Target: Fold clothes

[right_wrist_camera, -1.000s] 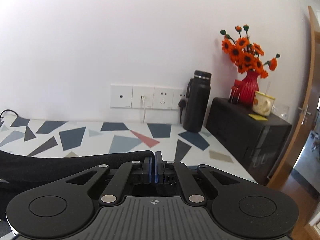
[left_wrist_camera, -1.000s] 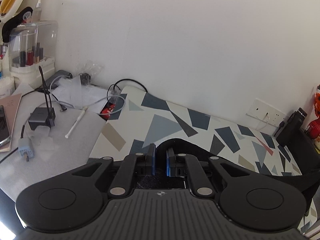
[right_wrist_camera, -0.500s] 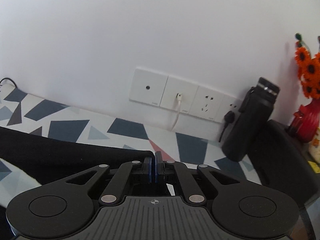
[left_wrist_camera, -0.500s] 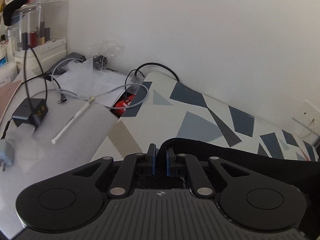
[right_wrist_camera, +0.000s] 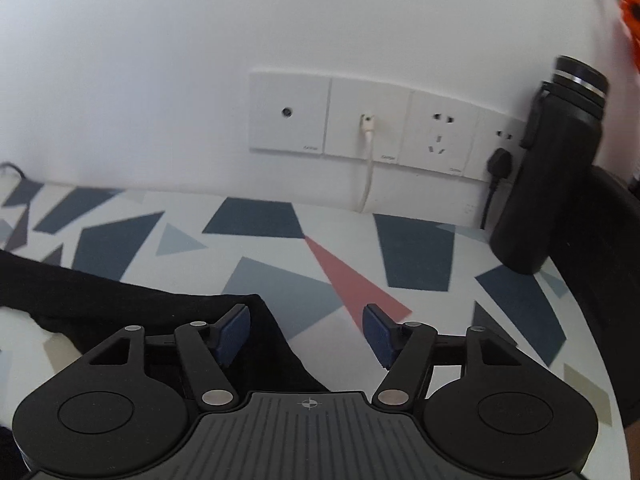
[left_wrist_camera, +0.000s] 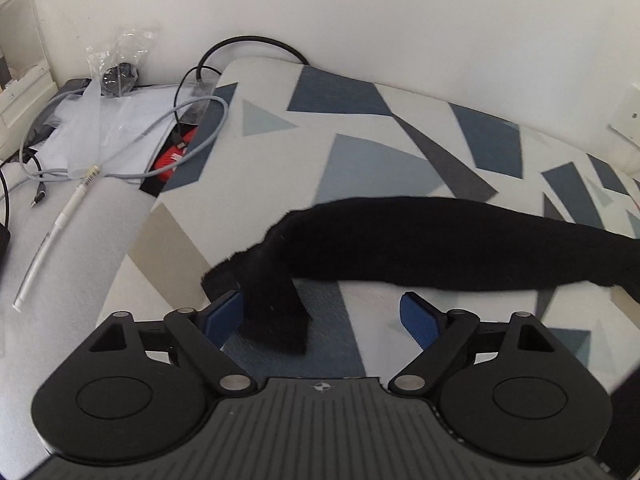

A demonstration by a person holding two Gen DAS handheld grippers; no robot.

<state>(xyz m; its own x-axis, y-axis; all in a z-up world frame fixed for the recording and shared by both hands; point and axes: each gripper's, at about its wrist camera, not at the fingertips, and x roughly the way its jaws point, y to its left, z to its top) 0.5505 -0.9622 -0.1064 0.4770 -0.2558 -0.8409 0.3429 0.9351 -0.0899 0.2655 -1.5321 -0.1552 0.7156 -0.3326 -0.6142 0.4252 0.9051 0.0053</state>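
Both the left gripper (left_wrist_camera: pixel 320 312) and right gripper (right_wrist_camera: pixel 306 336) jaws, pinched shut a moment ago, are opening, dropping the black garment (left_wrist_camera: pixel 440 240) between them onto the counter (left_wrist_camera: pixel 360 120): fold laid.

The right gripper (right_wrist_camera: pixel 306 334) hangs low over the patterned table (right_wrist_camera: pixel 420 248), its blue-padded jaws opening; the black garment (right_wrist_camera: pixel 120 304) lies across the left, one corner reaching under the left pad, nothing pinched between them; a pink wedge in the pattern points toward the gap; on the wall behind, a row of white sockets (right_wrist_camera: pixel 368 120) with a white cable (right_wrist_camera: pixel 367 160) plugged in; a black flask (right_wrist_camera: pixel 548 168) stands upright at the right, just beside a black plug (right_wrist_camera: pixel 500 160).
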